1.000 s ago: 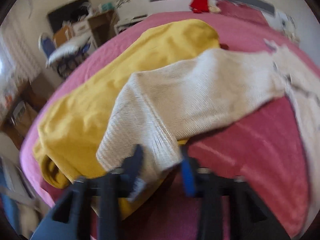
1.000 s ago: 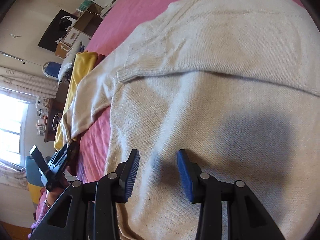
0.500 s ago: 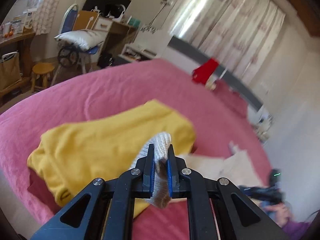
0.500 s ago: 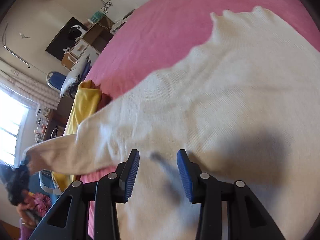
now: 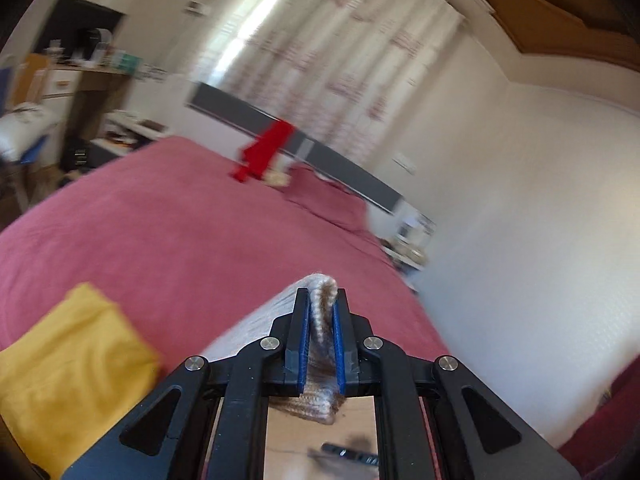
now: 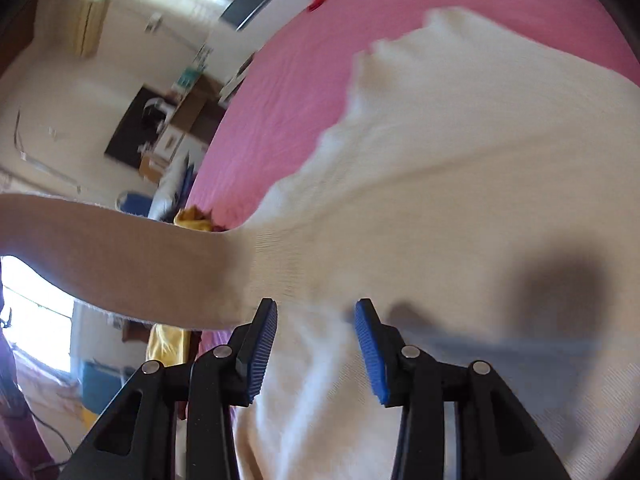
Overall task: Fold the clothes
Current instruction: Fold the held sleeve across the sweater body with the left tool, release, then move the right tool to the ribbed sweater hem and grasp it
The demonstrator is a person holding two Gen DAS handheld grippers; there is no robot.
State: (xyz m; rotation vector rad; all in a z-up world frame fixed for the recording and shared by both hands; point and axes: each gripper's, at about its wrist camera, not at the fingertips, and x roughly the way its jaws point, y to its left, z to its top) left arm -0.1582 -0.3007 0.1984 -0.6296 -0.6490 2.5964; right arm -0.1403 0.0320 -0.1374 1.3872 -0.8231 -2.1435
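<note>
Left tongs (image 5: pixel 321 312) clamp the cuff of the cream sweater (image 6: pixel 460 208), its sleeve raised off the pink bed (image 6: pixel 288 88). Sweater body lies flat on the bed. Right tongs (image 6: pixel 316 334) hover apart, empty, above it.

Both tools match: the left gripper (image 5: pixel 322 312) shows matte black linkage arms, round silver screws at each pivot and slim blue ribbed pads. The right gripper (image 6: pixel 316 322) has the same black frame with triangular cut-outs, silver screws and blue ridged pads.
</note>
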